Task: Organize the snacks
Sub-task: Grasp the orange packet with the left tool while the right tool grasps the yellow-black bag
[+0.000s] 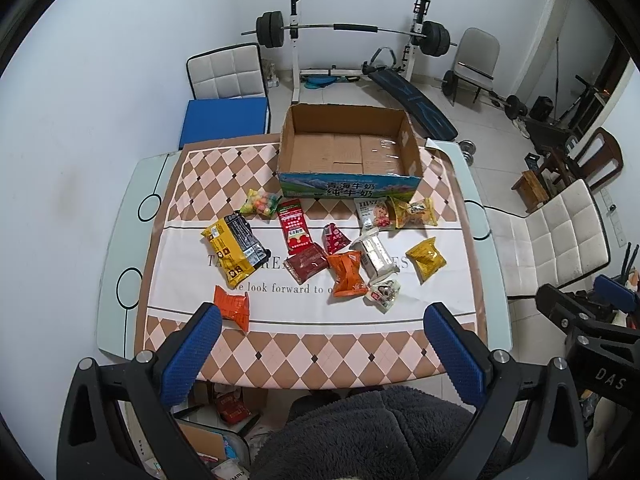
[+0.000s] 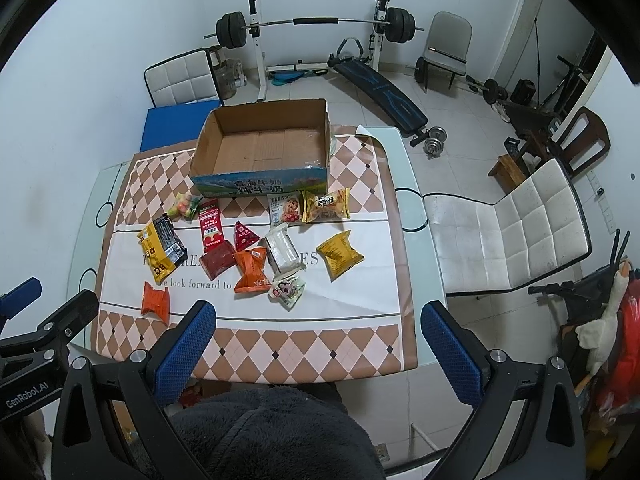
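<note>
Above the snack-strewn table (image 1: 120, 216), left claw (image 1: 322, 316) and right claw (image 2: 318, 312) both wide open, empty, touching nothing.

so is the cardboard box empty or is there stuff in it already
Empty. The cardboard box shows only its bare brown floor in both views; the snack packets all lie on the table in front of it.

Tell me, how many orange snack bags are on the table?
2. One orange bag lies alone near the front left of the mat. The other orange bag sits in the middle cluster, beside the dark red packet. None seem hidden.
</note>
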Demonstrator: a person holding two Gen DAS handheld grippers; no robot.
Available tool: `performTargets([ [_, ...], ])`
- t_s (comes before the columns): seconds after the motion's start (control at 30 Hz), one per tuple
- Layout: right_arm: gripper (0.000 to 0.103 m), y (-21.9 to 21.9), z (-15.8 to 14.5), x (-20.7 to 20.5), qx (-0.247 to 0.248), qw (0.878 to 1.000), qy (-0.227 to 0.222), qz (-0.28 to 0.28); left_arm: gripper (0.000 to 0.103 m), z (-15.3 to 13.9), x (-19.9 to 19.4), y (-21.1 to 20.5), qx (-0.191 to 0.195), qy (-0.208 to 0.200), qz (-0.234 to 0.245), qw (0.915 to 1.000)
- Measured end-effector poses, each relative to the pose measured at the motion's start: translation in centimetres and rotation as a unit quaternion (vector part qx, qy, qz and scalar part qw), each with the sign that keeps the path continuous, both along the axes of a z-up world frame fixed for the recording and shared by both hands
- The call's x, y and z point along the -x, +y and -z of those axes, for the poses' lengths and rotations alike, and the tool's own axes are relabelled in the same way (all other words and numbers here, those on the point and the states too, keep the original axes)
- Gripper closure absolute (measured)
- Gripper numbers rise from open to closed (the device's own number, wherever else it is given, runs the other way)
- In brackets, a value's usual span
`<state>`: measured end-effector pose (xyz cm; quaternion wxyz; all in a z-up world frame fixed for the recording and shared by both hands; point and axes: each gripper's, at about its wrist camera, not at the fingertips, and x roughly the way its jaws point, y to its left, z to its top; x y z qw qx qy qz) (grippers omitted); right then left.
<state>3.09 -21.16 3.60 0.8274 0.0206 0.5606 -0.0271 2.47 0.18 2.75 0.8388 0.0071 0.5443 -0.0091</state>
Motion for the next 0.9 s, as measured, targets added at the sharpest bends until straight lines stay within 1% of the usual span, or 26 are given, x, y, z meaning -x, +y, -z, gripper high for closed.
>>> performTargets([
  [0.1, 0.0, -0.3, 0.8, -1.4, -0.007, 1.0, 0.007, 0.005, 0.0, 1.4, -0.7, 0.5, -0.003, 0.0, -0.019, 0.9998],
  [0.17, 0.0, -0.6, 1.8, -2.6, -0.02, 1.0, 0.016, 0.01, 0.0, 3.2, -1.4, 1.2, 0.003, 0.012, -0.031, 0.9994],
  [0.27, 0.0, -0.8, 4.4, -5.0, -0.038, 0.999, 0.035, 0.012, 0.0, 6.1, -3.1, 1.9, 0.004, 0.036, -0.049, 0.9982],
  [0.3, 0.0, -1.0, 6.4, -5.3, -0.043, 0.998, 0.037, 0.011, 0.0, 7.3, -3.7, 2.3, 0.0, 0.042, -0.056, 0.9976],
  [0.33, 0.0, -0.9, 7.8, -6.1, -0.044, 0.998, 0.047, 0.011, 0.0, 8.5, -4.2, 2.7, -0.007, 0.049, -0.063, 0.9968],
  [0.4, 0.0, -0.7, 11.5, -7.6, -0.058, 0.996, 0.061, 0.005, 0.0, 10.8, -5.5, 3.3, -0.009, 0.058, -0.067, 0.996],
  [0.43, 0.0, -0.5, 12.8, -8.5, -0.059, 0.996, 0.068, 0.004, 0.0, 12.1, -6.1, 3.7, -0.019, 0.067, -0.073, 0.995],
  [0.47, 0.0, -0.3, 14.2, -9.4, -0.057, 0.995, 0.079, 0.004, 0.0, 13.0, -6.4, 4.2, -0.022, 0.067, -0.075, 0.9947],
  [0.53, 0.0, 0.2, 17.1, -11.1, -0.061, 0.994, 0.09, -0.001, 0.0, 15.4, -7.6, 5.4, -0.028, 0.081, -0.083, 0.9929],
  [0.57, 0.0, 0.5, 18.6, -12.0, -0.059, 0.993, 0.099, -0.004, 0.0, 16.5, -8.1, 6.1, -0.027, 0.089, -0.088, 0.9918],
  [0.6, 0.0, 0.9, 20.3, -12.9, -0.057, 0.992, 0.111, -0.007, 0.0, 17.9, -8.7, 7.1, -0.017, 0.097, -0.094, 0.9906],
  [0.63, 0.0, 1.3, 21.9, -13.6, -0.059, 0.991, 0.122, -0.01, 0.0, 18.6, -9.0, 7.8, -0.017, 0.103, -0.102, 0.9892],
  [0.67, 0.0, 1.8, 23.6, -14.4, -0.063, 0.989, 0.135, -0.013, 0.0, 19.7, -9.5, 8.8, -0.018, 0.113, -0.112, 0.9871],
  [0.7, 0.0, 2.2, 25.0, -15.1, -0.063, 0.987, 0.147, -0.016, 0.0, 21.1, -9.8, 10.2, -0.006, 0.123, -0.125, 0.9844],
  [0.77, 0.0, 3.3, 28.0, -16.4, -0.074, 0.982, 0.172, -0.024, 0.0, 23.0, -10.2, 12.2, 0.004, 0.142, -0.153, 0.9781],
  [0.8, 0.0, 3.8, 28.9, -16.9, -0.077, 0.98, 0.181, -0.029, 0.0, 24.4, -10.3, 13.7, 0.015, 0.156, -0.171, 0.9728],
  [0.87, 0.0, 5.2, 31.2, -17.9, -0.076, 0.977, 0.197, -0.041, 0.0, 26.4, -10.0, 16.0, 0.017, 0.177, -0.208, 0.962],
  [0.9, 0.0, 6.1, 32.4, -18.4, -0.079, 0.975, 0.204, -0.05, 0.0, 27.1, -9.9, 16.8, 0.02, 0.183, -0.218, 0.9584],
])
